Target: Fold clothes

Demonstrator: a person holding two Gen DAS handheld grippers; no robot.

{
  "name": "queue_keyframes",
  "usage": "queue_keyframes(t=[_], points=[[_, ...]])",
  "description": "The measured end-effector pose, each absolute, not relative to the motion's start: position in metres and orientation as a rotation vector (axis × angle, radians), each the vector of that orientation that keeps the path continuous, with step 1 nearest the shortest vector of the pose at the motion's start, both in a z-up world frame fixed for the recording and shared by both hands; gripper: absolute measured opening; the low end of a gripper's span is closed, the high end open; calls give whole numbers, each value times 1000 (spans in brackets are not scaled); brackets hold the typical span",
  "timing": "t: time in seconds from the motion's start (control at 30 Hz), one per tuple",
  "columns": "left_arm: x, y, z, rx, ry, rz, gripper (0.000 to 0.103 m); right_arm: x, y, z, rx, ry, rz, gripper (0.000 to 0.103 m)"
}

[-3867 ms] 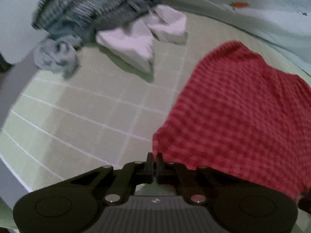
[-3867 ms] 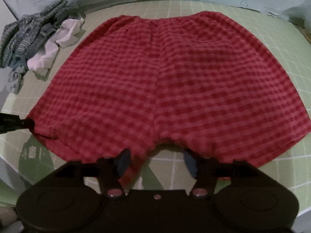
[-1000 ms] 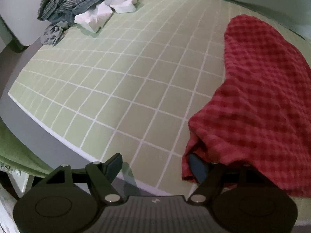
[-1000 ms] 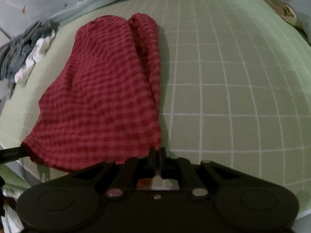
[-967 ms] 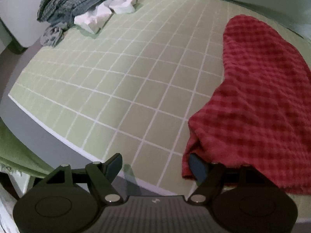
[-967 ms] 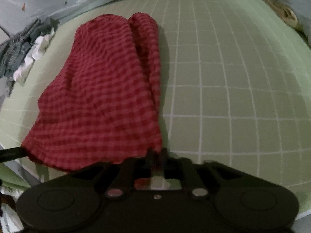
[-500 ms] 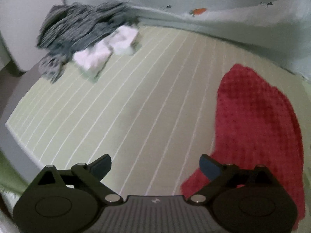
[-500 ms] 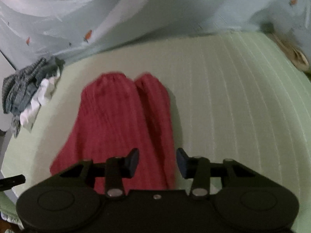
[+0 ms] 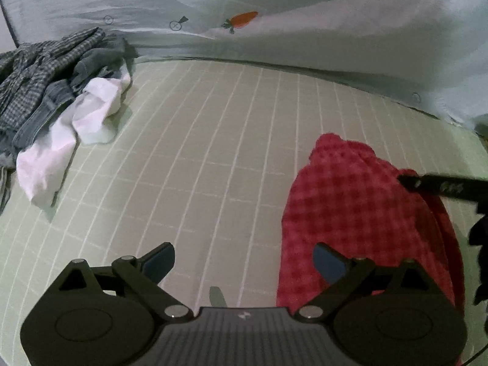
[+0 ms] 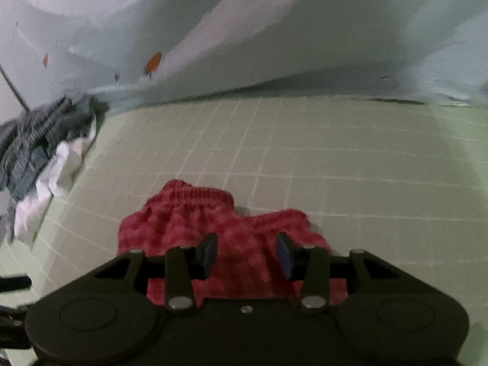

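Observation:
The red checked shorts [image 9: 360, 201] lie folded in half lengthwise on the green grid mat [image 9: 213, 158]. In the right wrist view the shorts [image 10: 195, 216] lie just ahead, waistband at the far end. My left gripper [image 9: 244, 262] is open and empty, raised above the mat to the left of the shorts. My right gripper [image 10: 247, 253] is open and empty, raised above the near part of the shorts. Part of the right gripper shows as a dark bar [image 9: 442, 186] at the right edge of the left wrist view.
A pile of grey-blue checked clothes [image 9: 45, 70] and a white garment [image 9: 88, 116] lies at the mat's far left; it also shows in the right wrist view [image 10: 39, 149]. A pale blue sheet with carrot prints [image 9: 274, 21] borders the mat's far side.
Both grippers have let go of the shorts and lifted away. The right gripper opened; the left gripper's finger came off the shorts' hem. The shorts stay folded on the mat.

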State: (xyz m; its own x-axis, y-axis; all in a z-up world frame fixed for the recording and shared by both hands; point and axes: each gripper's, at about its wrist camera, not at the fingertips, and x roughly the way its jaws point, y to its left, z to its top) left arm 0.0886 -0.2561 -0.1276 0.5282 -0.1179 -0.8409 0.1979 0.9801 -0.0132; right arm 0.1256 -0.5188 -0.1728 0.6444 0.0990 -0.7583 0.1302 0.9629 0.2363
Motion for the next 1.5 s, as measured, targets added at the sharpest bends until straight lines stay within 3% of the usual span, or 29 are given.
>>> queue_keyframes(t=[0.03,0.07,0.13,0.53,0.83,1.0,1.03,1.07,1.1,1.33,1.5], points=[[92,-258,-129,86,998,-192,97,129,-516,-176,269,892,-6,34],[96,-259,-130,84,999,-194,97,132,-513,-180,257,910,6,19],[104,-263,-132,81,1002,-200,97,134,-507,-184,227,925,29,3],[92,-281,-126,61,942,-265,97,59,-513,-111,102,579,-62,1],[88,-297,-136,114,981,-298,97,57,-534,-144,128,731,-157,2],[92,-296,-143,115,1017,-285,97,62,-558,-184,243,902,-270,6],[92,-294,-142,118,1015,-283,97,58,-560,-181,263,888,-273,20],[92,-293,-142,120,1014,-281,97,53,-561,-176,285,867,-275,43],[92,-292,-142,119,1017,-278,97,47,-563,-172,311,853,-276,49],[89,-286,-144,116,1036,-264,97,-1,-564,-164,426,851,-219,48],[76,-276,-140,123,1044,-257,97,-34,-551,-179,470,972,-185,48]])
